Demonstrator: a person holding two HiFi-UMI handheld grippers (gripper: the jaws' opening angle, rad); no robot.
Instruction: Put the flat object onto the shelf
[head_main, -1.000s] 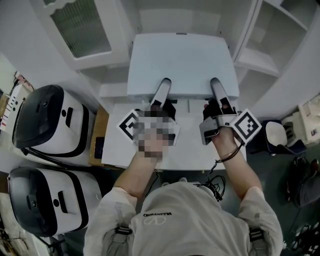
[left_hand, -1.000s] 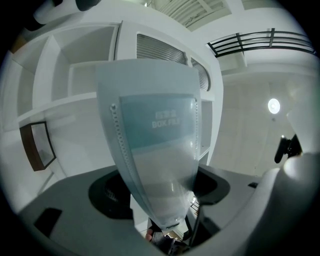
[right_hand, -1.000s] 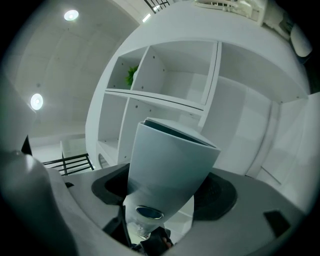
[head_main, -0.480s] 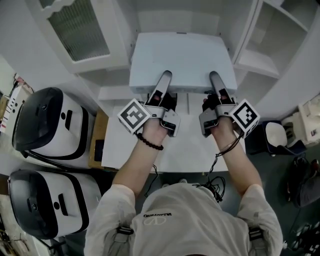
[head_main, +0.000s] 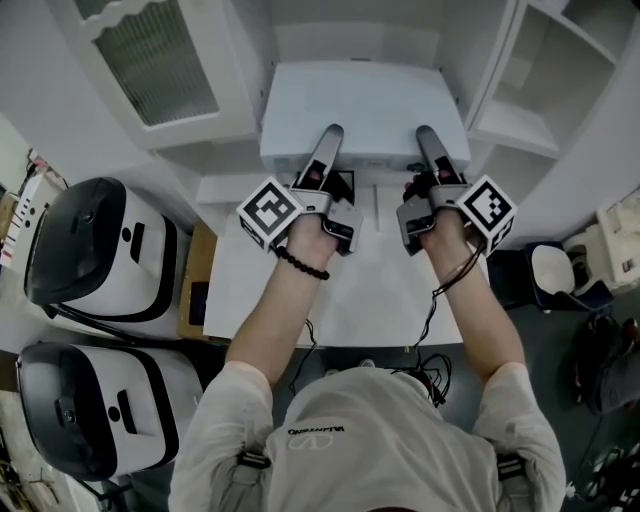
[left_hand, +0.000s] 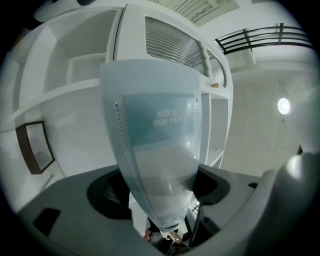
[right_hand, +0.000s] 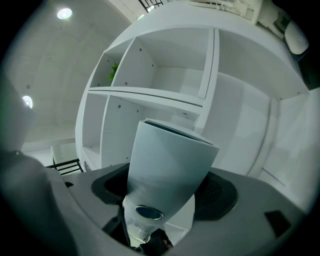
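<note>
The flat object is a pale blue-grey box file (head_main: 364, 108), held level in front of me above the white table (head_main: 352, 292). My left gripper (head_main: 322, 158) is shut on its near edge at the left, my right gripper (head_main: 432, 156) on its near edge at the right. The left gripper view has the file (left_hand: 156, 145) standing between the jaws, with white shelf compartments (left_hand: 75, 95) behind it. In the right gripper view the file (right_hand: 170, 167) fills the gap between the jaws, in front of open white shelves (right_hand: 165, 75).
Two black-and-white appliances (head_main: 98, 245) (head_main: 85, 402) stand at the left. A cabinet door with ribbed glass (head_main: 162, 62) hangs at the upper left. Open shelf compartments (head_main: 530, 105) lie at the upper right. A small framed picture (left_hand: 35, 146) leans in a shelf.
Both grippers have moved a little forward, away from my body, carrying the box file with them toward the shelf unit. The grips have not changed.
</note>
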